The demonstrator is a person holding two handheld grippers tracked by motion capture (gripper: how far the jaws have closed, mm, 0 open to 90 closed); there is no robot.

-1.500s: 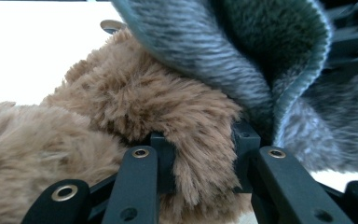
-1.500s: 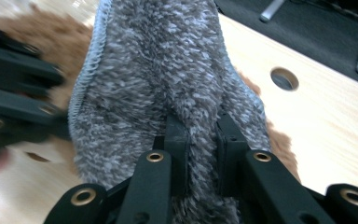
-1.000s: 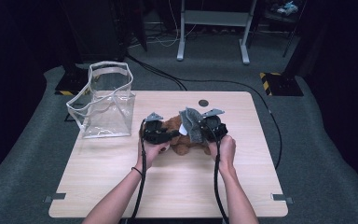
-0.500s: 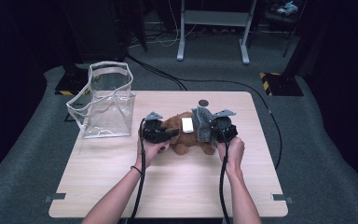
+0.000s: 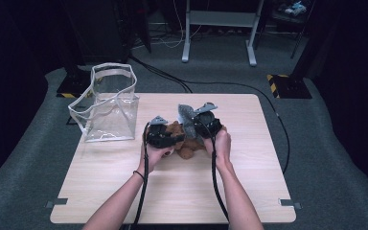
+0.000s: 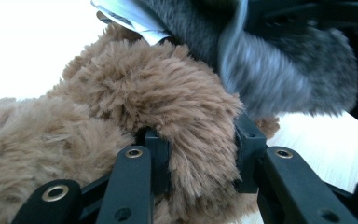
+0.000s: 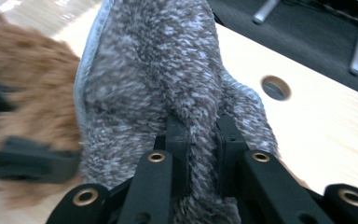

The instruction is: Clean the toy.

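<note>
Back toward the left swings the right gripper (image 5: 191, 125), hiding the white tag seen half a second ago, jaws pinching the grey fuzzy cloth (image 7: 177, 70). Left gripper (image 6: 198, 161) clamps the brown plush toy (image 6: 158, 102) mid-table on the wooden table (image 5: 249, 172).

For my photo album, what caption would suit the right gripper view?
Right gripper pinching a fold of fuzzy grey fabric above a wooden table, brown plush toy beside it.
</note>
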